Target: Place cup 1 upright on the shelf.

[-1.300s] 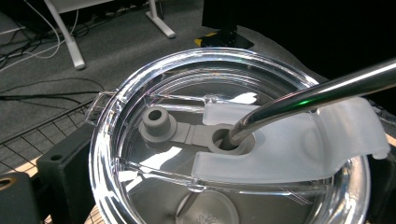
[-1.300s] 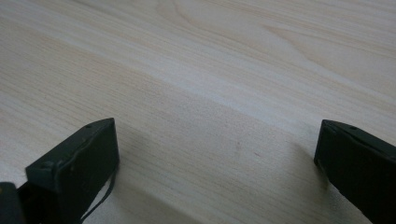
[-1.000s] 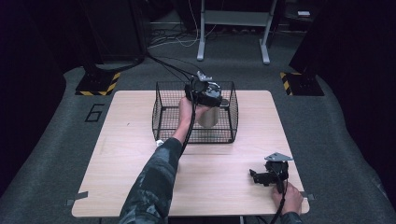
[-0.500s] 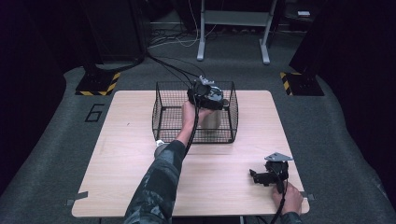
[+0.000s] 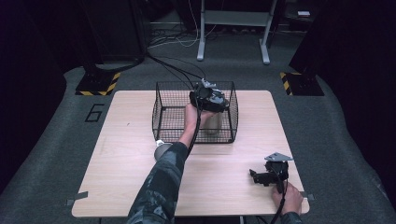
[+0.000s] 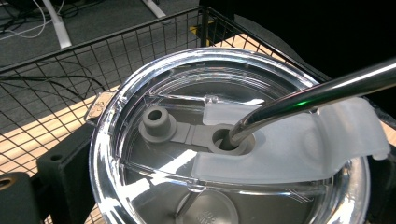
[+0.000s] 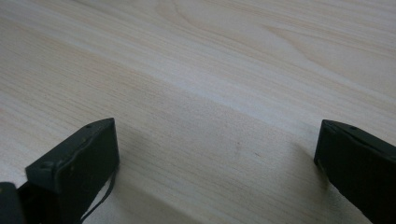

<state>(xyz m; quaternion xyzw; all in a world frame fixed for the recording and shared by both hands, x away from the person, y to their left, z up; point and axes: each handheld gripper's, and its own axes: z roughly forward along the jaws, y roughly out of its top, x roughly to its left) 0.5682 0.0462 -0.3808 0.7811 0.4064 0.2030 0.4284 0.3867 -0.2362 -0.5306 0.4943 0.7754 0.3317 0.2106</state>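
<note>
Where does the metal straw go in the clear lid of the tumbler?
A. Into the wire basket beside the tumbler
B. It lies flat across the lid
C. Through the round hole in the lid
C: in the left gripper view the metal straw enters the round hole of the clear lid.

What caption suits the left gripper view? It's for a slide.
Clear tumbler lid with steel straw through its hole, inside a wire basket.

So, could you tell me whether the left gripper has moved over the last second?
Yes, slightly: against the wire basket, the left gripper has drifted toward its far rim.
</note>
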